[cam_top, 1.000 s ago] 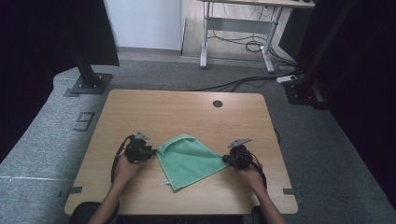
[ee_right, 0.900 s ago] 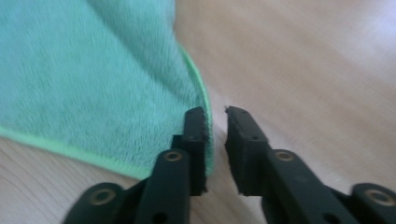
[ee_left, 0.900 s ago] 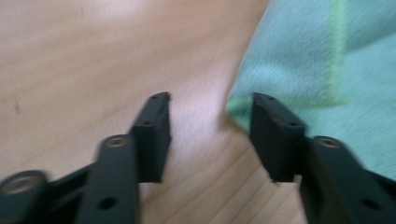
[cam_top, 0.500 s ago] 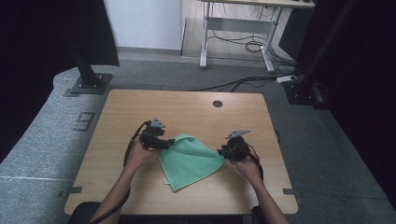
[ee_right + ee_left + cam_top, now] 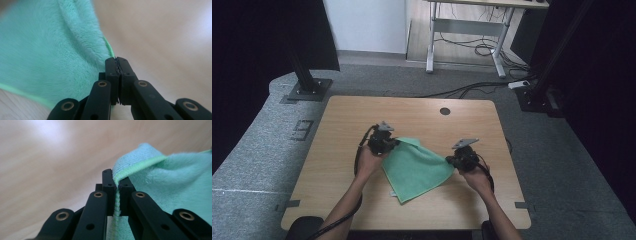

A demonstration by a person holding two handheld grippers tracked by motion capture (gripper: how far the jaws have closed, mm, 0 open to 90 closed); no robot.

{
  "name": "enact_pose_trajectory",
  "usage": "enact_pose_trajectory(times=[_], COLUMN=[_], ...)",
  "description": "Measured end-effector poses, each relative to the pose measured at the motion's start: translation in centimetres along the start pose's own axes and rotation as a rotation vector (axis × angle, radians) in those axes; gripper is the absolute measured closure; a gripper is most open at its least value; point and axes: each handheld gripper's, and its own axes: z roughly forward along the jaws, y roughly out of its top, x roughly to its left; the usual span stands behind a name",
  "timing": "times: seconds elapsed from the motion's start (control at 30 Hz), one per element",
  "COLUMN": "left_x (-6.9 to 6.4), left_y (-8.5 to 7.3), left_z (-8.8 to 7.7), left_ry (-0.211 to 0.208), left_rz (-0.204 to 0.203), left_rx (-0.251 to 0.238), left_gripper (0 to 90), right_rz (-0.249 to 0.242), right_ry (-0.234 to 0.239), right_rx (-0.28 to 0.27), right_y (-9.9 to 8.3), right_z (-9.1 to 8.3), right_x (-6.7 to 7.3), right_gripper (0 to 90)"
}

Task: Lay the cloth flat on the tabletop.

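No writing is readable; the left claw and right claw, each having just closed, pinch opposite hems of the green cloth between them.

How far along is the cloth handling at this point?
Done: both corners are gripped. The left gripper has just closed on the hemmed edge of the green cloth, and the right gripper on its opposite corner. In hand: the cloth is just starting to lift off the table. Left: the fold or spread itself.
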Motion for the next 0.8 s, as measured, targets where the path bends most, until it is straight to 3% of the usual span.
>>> enact_pose_trajectory(times=[0.07, 0.1, 0.13, 0.17, 0.2, 0.23, 0.27, 0.3, 0.33, 0.37, 0.63, 0.67, 0.8], left_x=[0.6, 0.6, 1.0, 1.0, 1.8, 1.8, 2.2, 2.6, 3.1, 3.1, 3.7, 3.8, 4.9], left_y=[0.1, 0.1, -0.3, -0.3, -1.1, -1.1, -1.7, -2.2, -2.9, -2.9, -3.1, -3.3, -4.7], left_z=[-0.8, -0.8, -0.2, -0.2, 1.0, 1.0, 1.5, 1.8, 1.9, 1.9, 0.7, 0.6, 0.6], left_ry=[0.013, 0.013, 0.069, 0.069, 0.128, 0.128, 0.143, 0.143, 0.138, 0.138, 0.161, 0.167, 0.18], left_rz=[-0.02, -0.02, -0.031, -0.031, -0.037, -0.037, -0.048, -0.058, -0.068, -0.068, -0.031, -0.028, -0.056], left_rx=[-0.025, -0.025, 0.029, 0.029, 0.111, 0.111, 0.136, 0.149, 0.151, 0.151, 0.165, 0.172, 0.182], left_gripper=[86.2, 83.5, 77.6, 69.9, 61.9, 53.5, 48.3, 48.3, 38.7, 35.8, 28.5, 27.8, 26.1], right_rz=[0.034, 0.034, 0.066, 0.066, 0.049, 0.049, 0.079, 0.079, 0.102, 0.102, 0.121, 0.119, 0.122], right_ry=[-0.014, -0.014, -0.008, -0.008, -0.059, -0.059, -0.069, -0.069, -0.072, -0.072, -0.058, -0.059, -0.067], right_rx=[-0.068, -0.068, -0.087, -0.087, -0.005, -0.005, 0.023, 0.023, 0.016, 0.016, -0.016, -0.014, -0.007], right_y=[0.7, 0.7, 1.1, 1.1, 1.0, 1.0, 0.2, 0.2, -0.6, -0.6, -1.2, -1.2, -1.6], right_z=[-1.3, -1.3, -1.4, -1.4, -0.2, -0.2, 1.0, 1.0, 1.4, 1.4, 0.5, 0.6, 1.2], right_x=[-0.8, -0.8, -1.6, -1.6, -2.1, -2.1, -2.6, -2.6, -2.9, -2.9, -2.6, -2.1, -1.3], right_gripper=[87.1, 87.1, 83.6, 83.6, 72.3, 72.3, 58.0, 58.0, 54.9, 54.9, 44.4, 39.5, 31.9])
